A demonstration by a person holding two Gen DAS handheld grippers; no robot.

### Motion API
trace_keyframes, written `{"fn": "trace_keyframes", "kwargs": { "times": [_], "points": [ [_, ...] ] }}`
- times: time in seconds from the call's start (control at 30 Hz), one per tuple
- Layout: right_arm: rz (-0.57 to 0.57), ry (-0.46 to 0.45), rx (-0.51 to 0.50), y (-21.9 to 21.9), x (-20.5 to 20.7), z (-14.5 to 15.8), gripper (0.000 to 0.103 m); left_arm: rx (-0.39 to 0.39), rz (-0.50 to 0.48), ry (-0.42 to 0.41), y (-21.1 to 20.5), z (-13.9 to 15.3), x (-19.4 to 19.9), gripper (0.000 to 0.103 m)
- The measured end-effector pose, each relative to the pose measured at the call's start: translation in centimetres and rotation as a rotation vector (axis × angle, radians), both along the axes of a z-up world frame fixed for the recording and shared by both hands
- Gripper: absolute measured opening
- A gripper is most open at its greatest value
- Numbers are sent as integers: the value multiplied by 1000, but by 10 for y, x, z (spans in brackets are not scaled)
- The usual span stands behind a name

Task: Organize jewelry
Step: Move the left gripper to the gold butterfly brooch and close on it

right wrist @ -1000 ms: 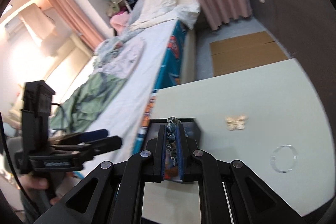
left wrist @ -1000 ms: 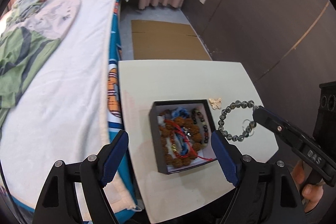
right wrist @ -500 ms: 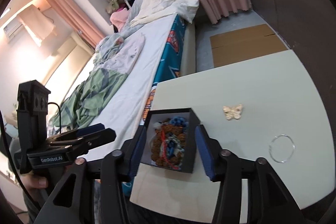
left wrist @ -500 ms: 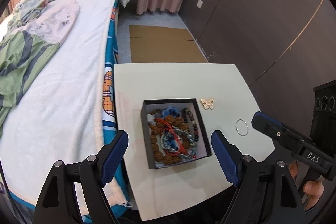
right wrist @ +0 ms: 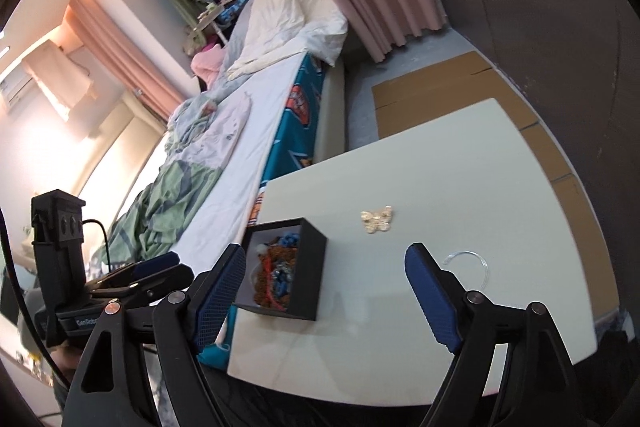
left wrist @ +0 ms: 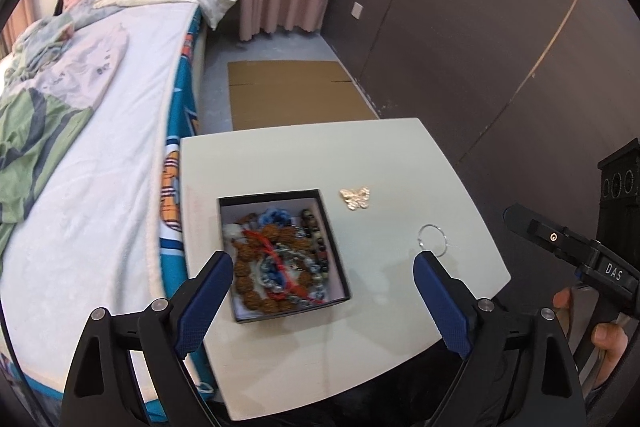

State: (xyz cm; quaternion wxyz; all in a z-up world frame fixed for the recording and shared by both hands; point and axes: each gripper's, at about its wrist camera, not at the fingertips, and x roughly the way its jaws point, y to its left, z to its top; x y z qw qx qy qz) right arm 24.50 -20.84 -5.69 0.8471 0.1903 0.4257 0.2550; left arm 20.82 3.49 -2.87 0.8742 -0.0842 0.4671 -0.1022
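Note:
A black box (left wrist: 334, 247) on the white table (left wrist: 300, 155) holds a heap of bracelets (left wrist: 276, 259): brown beads, red cord, blue and grey beads. A gold butterfly brooch (left wrist: 355, 197) and a thin clear hoop (left wrist: 432, 241) lie on the table right of the box. My left gripper (left wrist: 322, 291) hangs above the near side of the box, jaws opening, gripping nothing. My right gripper (right wrist: 324, 291) is above the near table edge, jaws also opening and empty. From there the box (right wrist: 308, 279), the brooch (right wrist: 377, 219) and the hoop (right wrist: 466, 261) lie ahead.
A bed (left wrist: 100, 167) with white sheet and green bedding runs along the table's left side. Flat cardboard (left wrist: 296, 95) lies on the floor beyond the table. A dark wall (left wrist: 500, 47) stands to the right. A hand (left wrist: 608, 339) holds the right gripper.
My right gripper, shut on a grey bead bracelet a second ago, has opened and the bracelet now lies in the box. Both grippers have drawn back from the table.

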Motion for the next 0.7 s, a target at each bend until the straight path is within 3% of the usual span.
{"fn": "trace_keyframes", "kwargs": {
  "times": [0.23, 0.6, 0.7],
  "points": [
    [-48, 30, -4, -30, -1, -12, 84, 38, -59, 28, -39, -6, 17, 92],
    [-113, 140, -28, -75, 12, -55, 84, 83, -105, 144, -87, -29, 62, 92],
    [-113, 142, -25, -84, 13, -60, 84, 98, -109, 165, -99, -34, 75, 87]
  ]
}}
